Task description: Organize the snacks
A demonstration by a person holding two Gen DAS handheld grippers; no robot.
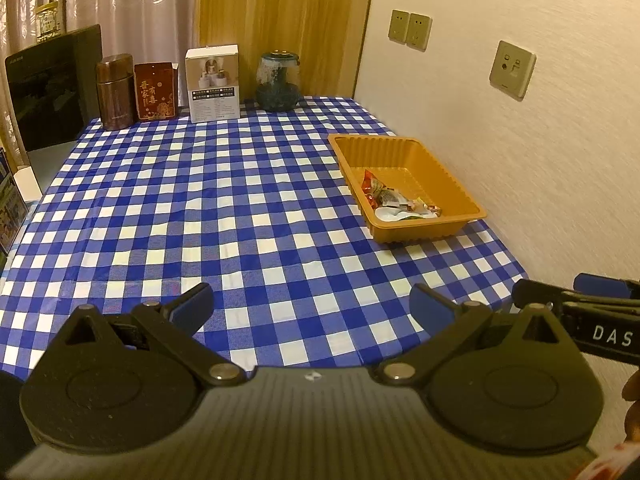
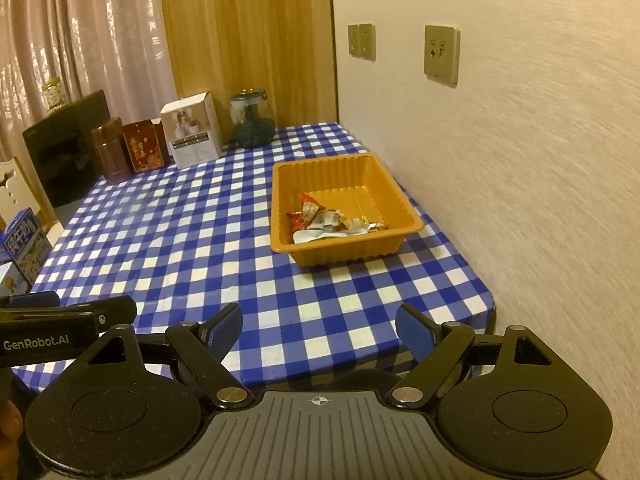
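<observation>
Both tools hang idle over the near edge of a worktop (image 1: 208,184) covered in blue-and-white check. The left gripper (image 1: 312,306) and the right gripper (image 2: 318,330) each stand spread wide, with nothing between the blue pads. The snacks (image 2: 332,222), a small heap of crinkled wrappers, already lie in the near end of an orange tray (image 2: 280,216) that sits on the right side of the worktop, close to the wall (image 2: 520,200).

No loose snack shows anywhere on the cloth, so the sorting looks done or nearly so; the moment reads as a pause at the end of the job, or before anything further is fetched from out of view. Any next move would call for a reach forward and to the right to the tray, coming in over its raised rim.

Room is generous: the whole middle of the cloth is bare. The limits are the wall tight beside the tray and the row along the far edge: a brown canister (image 1: 115,92), a red box (image 1: 156,90), a white carton (image 1: 214,82) and a glass jar (image 1: 278,82). The worktop's front right corner drops away just ahead of the right gripper.
</observation>
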